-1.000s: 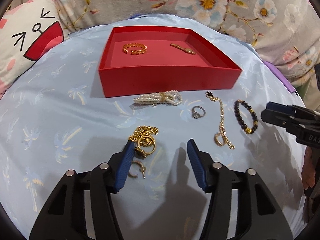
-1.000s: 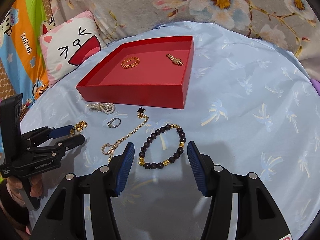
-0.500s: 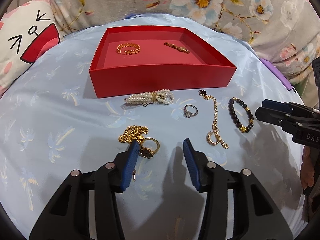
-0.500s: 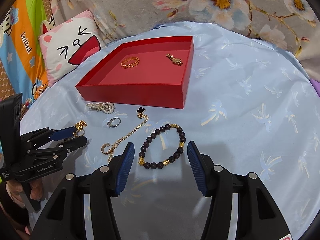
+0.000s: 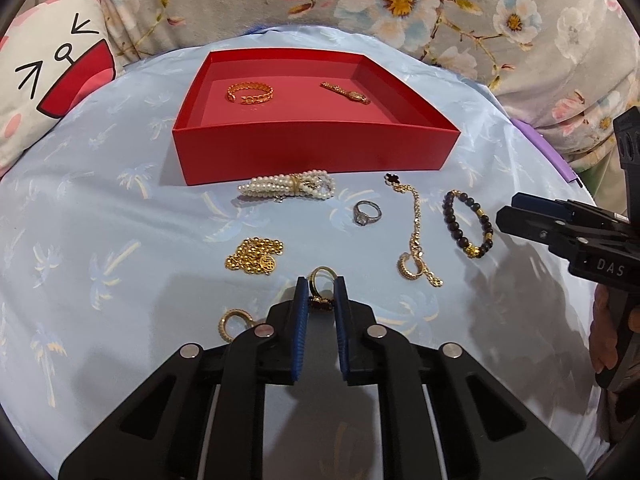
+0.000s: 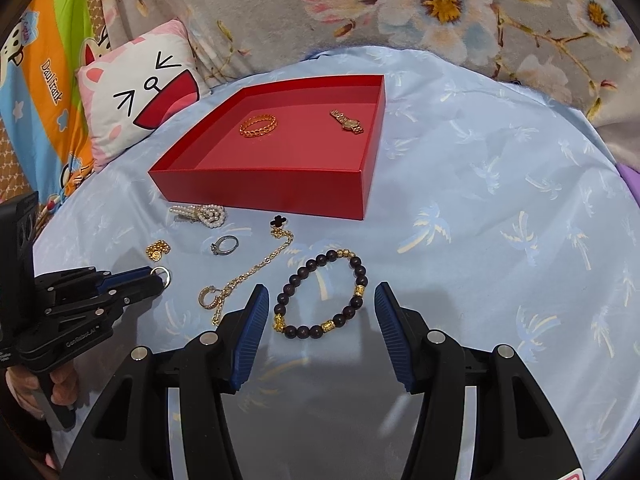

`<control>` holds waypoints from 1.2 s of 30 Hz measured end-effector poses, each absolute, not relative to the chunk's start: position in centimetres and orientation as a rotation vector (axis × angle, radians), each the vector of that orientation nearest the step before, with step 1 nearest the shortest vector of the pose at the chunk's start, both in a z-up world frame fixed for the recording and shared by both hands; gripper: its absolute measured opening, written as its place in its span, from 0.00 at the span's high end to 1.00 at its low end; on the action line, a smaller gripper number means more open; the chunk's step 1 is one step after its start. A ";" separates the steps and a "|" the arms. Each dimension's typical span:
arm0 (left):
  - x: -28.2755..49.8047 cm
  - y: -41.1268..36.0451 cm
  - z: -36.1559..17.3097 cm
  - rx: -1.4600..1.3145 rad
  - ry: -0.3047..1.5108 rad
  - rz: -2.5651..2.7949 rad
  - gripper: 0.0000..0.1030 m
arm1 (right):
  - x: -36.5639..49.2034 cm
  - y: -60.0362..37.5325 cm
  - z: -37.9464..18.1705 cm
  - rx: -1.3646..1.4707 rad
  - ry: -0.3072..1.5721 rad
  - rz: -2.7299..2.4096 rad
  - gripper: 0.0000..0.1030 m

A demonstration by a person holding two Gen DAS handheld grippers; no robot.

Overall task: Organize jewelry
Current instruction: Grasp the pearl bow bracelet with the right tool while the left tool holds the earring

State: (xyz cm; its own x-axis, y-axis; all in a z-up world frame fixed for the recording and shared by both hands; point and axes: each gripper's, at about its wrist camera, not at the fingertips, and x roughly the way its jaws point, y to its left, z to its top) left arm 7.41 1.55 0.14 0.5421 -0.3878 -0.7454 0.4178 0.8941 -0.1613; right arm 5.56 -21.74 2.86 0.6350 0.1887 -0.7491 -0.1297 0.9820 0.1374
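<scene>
My left gripper (image 5: 321, 292) is shut on a gold ring (image 5: 323, 277) with a dark stone, held just above the blue cloth; the ring also shows at that gripper's tips in the right wrist view (image 6: 161, 274). My right gripper (image 6: 318, 304) is open, its fingers either side of the dark bead bracelet (image 6: 320, 294), which lies on the cloth. The red tray (image 5: 312, 146) holds a gold bangle (image 5: 250, 93) and a gold watch (image 5: 346, 93). A pearl piece (image 5: 288, 186), silver ring (image 5: 366, 213), gold chain bracelet (image 5: 416, 232), gold chain pile (image 5: 254, 256) and gold hoop (image 5: 232, 322) lie loose.
A cat-face cushion (image 6: 140, 100) lies at the far left. A floral blanket (image 5: 400, 4) rises behind the tray. The blue palm-print cloth (image 6: 500, 208) stretches out to the right of the tray.
My left gripper has closed on the gold ring and pulled it away from the chain pile and hoop. My right gripper has stayed open around the bead bracelet.
</scene>
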 end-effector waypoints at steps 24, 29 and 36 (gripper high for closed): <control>8.1 5.8 2.4 -0.058 0.782 -0.329 0.88 | 10.4 -12.0 2.6 -0.075 0.842 0.435 0.47; 8.8 6.9 1.8 -0.068 0.805 -0.288 0.88 | 13.0 -10.0 1.3 -0.090 0.884 0.467 0.47; 8.9 7.8 1.8 -0.081 0.808 -0.261 0.88 | 14.8 -9.8 0.1 -0.068 0.925 0.485 0.57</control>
